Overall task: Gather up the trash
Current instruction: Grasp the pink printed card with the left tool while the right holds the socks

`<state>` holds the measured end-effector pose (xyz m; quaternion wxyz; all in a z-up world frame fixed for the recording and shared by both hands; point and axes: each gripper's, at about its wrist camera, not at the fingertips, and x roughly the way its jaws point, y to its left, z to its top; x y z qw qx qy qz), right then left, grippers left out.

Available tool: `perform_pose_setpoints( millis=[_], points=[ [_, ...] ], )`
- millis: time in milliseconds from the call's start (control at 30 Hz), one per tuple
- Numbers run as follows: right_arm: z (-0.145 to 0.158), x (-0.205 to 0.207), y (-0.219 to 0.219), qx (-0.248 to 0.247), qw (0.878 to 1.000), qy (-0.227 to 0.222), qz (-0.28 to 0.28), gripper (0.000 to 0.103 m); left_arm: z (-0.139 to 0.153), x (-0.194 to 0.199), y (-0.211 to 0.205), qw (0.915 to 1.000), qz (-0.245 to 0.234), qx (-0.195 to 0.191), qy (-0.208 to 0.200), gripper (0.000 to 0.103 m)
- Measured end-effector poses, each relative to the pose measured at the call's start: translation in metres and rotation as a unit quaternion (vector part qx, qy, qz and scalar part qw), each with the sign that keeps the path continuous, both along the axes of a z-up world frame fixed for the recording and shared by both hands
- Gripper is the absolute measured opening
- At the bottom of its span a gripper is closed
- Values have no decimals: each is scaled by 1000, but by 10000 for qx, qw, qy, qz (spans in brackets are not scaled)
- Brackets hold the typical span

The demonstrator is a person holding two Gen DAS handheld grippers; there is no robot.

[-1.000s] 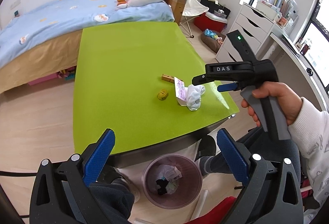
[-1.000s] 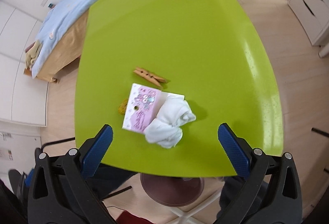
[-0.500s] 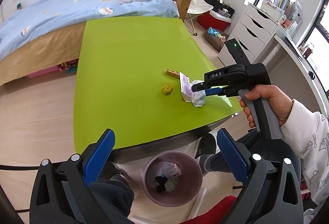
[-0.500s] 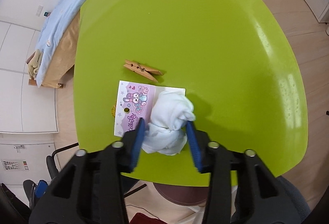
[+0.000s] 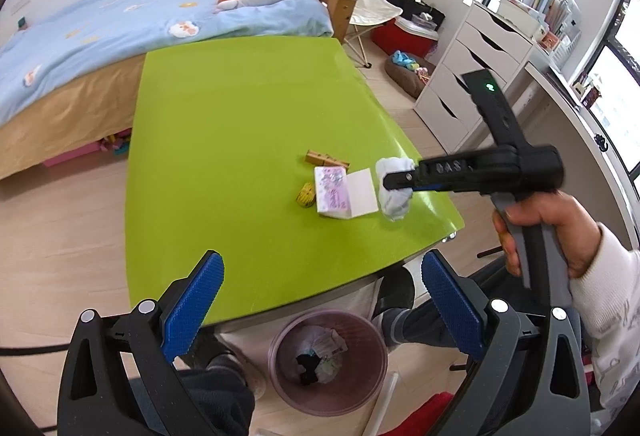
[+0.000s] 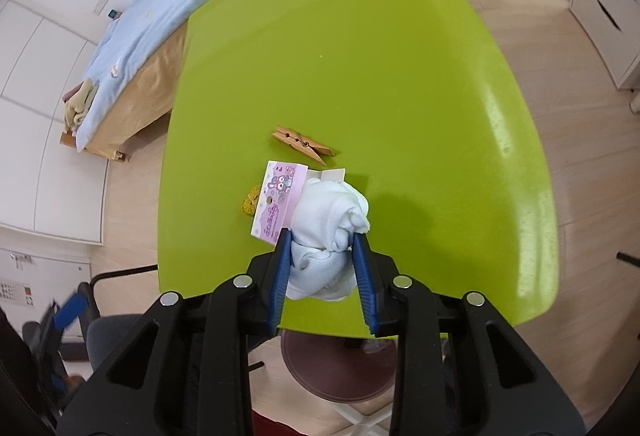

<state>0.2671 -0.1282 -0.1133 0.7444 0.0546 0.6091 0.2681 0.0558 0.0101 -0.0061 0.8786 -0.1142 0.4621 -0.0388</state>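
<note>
A white crumpled tissue wad [image 6: 332, 211] sits between the blue pads of my right gripper [image 6: 322, 238]. The jaws are closing and the pads press its sides. In the left wrist view the wad [image 5: 394, 195] hangs in my right gripper [image 5: 394, 181] just over the green table [image 5: 240, 115], near its right edge. On the table lie a pink printed card [image 5: 332, 187], a wooden clothespin [image 5: 324, 158] and a small yellow scrap [image 5: 307, 194]. My left gripper [image 5: 320, 264] is open and holds nothing, above the table's near edge. A purple trash bin [image 5: 328, 356] with rubbish in it stands on the floor below.
A bed with a blue cover [image 5: 120, 19] stands behind the table. White drawers [image 5: 472, 75] and a desk are at the right. A person's hand [image 5: 548, 232] grips the right tool's handle, and their legs are under the table by the bin.
The right gripper went from wide open to closed on the tissue wad, then carried it off the pink card toward the table's right edge. The card now lies flat and uncovered.
</note>
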Motion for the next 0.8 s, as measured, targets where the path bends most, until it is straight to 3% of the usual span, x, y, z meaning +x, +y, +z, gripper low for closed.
perform_pose_setpoints(
  millis=[433, 800],
  points=[
    [34, -17, -23, -307, 9979, -548, 141, 30, -16, 65, -21, 9987, -379, 72, 319, 95],
    [40, -16, -37, -406, 9972, -621, 38, 30, -46, 111, -37, 9952, -461, 334, 801, 95]
  ],
)
